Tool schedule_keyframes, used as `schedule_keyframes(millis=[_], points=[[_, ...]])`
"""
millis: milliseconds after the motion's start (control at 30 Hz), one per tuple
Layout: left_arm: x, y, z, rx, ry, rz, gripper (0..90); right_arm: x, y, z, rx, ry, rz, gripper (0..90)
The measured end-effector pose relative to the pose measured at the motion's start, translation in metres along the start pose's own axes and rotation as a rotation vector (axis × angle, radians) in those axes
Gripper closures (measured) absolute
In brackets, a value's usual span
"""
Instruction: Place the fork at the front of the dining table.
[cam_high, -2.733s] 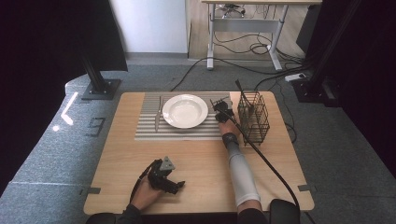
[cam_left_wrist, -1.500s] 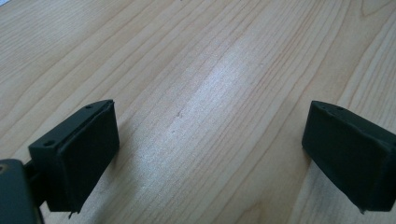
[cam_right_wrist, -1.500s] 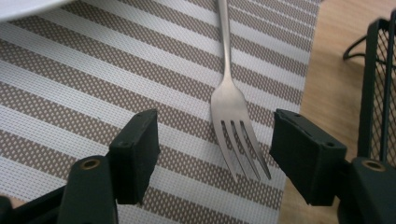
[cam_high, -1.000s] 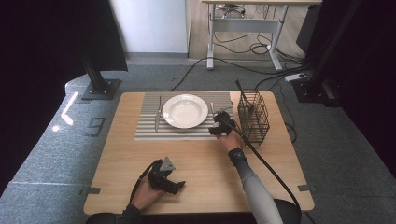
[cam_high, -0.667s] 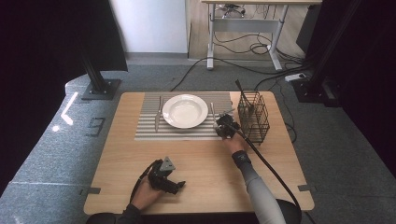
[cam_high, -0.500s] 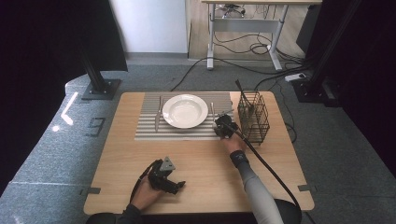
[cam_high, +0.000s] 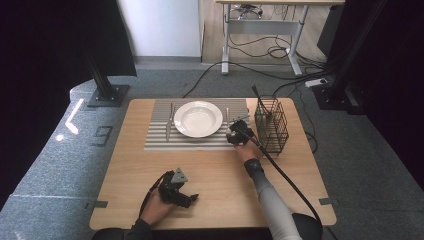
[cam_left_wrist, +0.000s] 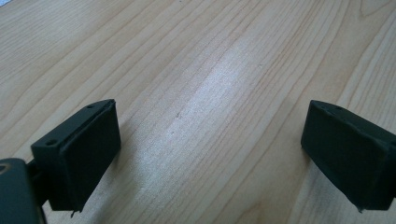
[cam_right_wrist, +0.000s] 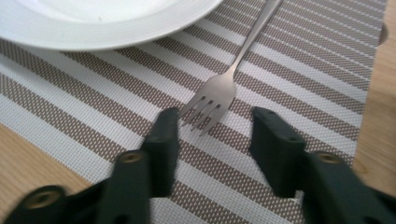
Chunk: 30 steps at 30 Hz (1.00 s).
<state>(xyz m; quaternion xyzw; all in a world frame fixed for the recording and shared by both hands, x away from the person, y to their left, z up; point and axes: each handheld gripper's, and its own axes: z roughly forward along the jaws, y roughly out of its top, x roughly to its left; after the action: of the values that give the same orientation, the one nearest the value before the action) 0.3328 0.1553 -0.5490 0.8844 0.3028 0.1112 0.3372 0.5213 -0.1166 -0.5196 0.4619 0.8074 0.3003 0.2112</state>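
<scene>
Here, one slim silver metal fork (cam_right_wrist: 219, 91) lies flat on the woven brown-and-white striped placemat (cam_right_wrist: 299, 70) at centre frame, tines toward the camera, beside one glossy white round plate (cam_right_wrist: 93, 21) at upper left; the right gripper (cam_right_wrist: 212, 128) has just been opening — its jaws stand apart, one tip touching the tines, gripping nothing. One black wire basket (cam_high: 272, 125) stands right of centre; the left gripper (cam_left_wrist: 210, 140) gapes wide over pale grained wooden table (cam_left_wrist: 210, 56).
</scene>
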Motion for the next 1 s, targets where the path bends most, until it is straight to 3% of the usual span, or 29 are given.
schedule_keyframes(millis=[167, 267, 400, 567, 767, 1000], points=[[0.001, 0.000, 0.001, 0.009, 0.016, -0.017, 0.0, 0.002, 0.003, -0.006, -0.033, 0.040, 0.018, 28.0], [0.001, 0.000, 0.001, 0.009, 0.016, -0.017, 0.0, 0.004, 0.003, -0.010, -0.037, 0.067, 0.006, 22.5], [0.001, 0.000, 0.001, 0.009, 0.016, -0.019, 0.0, 0.008, 0.003, -0.018, -0.039, 0.055, -0.022, 14.4], [0.001, 0.000, 0.001, 0.009, 0.018, -0.018, 0.0, 0.015, 0.002, -0.034, -0.075, 0.074, -0.066, 11.0], [0.001, 0.000, 0.001, 0.007, 0.018, -0.023, 0.0, 0.021, -0.002, -0.055, -0.121, 0.112, -0.079, 5.7], [0.001, 0.000, 0.001, 0.009, 0.019, -0.021, 0.0, 0.028, -0.014, -0.080, -0.122, 0.114, -0.125, 0.0]])
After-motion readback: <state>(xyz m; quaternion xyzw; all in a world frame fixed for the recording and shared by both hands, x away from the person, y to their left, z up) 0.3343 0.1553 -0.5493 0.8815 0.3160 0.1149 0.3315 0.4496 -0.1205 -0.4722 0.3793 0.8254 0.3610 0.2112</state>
